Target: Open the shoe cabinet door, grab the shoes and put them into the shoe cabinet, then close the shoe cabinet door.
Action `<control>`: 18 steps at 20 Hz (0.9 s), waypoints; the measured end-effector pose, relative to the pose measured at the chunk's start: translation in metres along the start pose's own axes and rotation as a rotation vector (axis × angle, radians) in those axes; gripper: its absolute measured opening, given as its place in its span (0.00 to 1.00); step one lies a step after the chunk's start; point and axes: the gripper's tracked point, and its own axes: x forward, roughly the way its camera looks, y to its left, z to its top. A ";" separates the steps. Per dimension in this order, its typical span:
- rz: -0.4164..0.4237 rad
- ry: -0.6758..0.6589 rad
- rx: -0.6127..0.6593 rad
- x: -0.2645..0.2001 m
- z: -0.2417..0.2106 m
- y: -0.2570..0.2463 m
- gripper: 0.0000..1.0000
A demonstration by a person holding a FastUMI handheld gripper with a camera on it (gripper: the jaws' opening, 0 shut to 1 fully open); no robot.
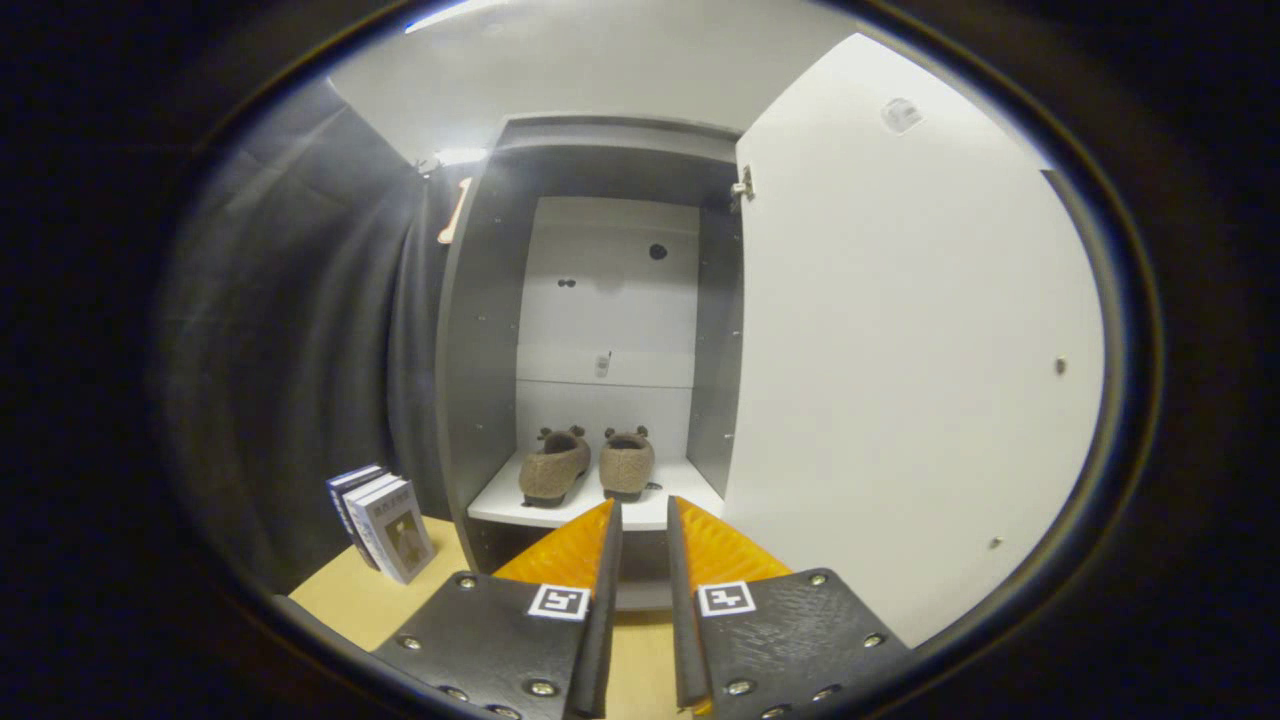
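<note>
2 brown shoes [588, 465] sit side by side on the white bottom shelf [660, 513] of the shoe cabinet [480, 400], toes toward the camera, the one at 11 o'clock of the fingers angled a little, the other straighter. Small knobs or pom-poms show at their far ends, too small to make out clearly.

The gripper [645, 520] points at the cabinet's opening from just in front of it. Its 2 fingers [570, 550] lie nearly parallel with a narrow gap between them, and nothing is held in that gap; the tips end at the front edge of the shelf, short of the shoes, which lie beyond them at 12 o'clock. The fingers hide part of the shelf's front edge and the plinth below it.

The cabinet door [900, 380] stands swung wide open at 2 o'clock, its white inner face turned to the camera, with a hinge [743, 185] at its top corner. The door's outer edge is cut off from sight.

Inside, the back panel [605, 300] is white with a few dark holes and a small fitting whose nature I cannot tell. The upper interior is shadowed.

At 9 o'clock of the fingers, several books [385, 520] stand on the wooden floor [360, 600] against the dark wall, beside the cabinet's side panel.
</note>
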 end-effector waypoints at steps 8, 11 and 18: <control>-0.016 -0.055 0.018 -0.084 0.018 -0.075 0.25; -0.029 -0.077 0.016 -0.106 0.025 -0.105 0.25; -0.115 -0.125 0.034 -0.116 0.039 -0.176 0.25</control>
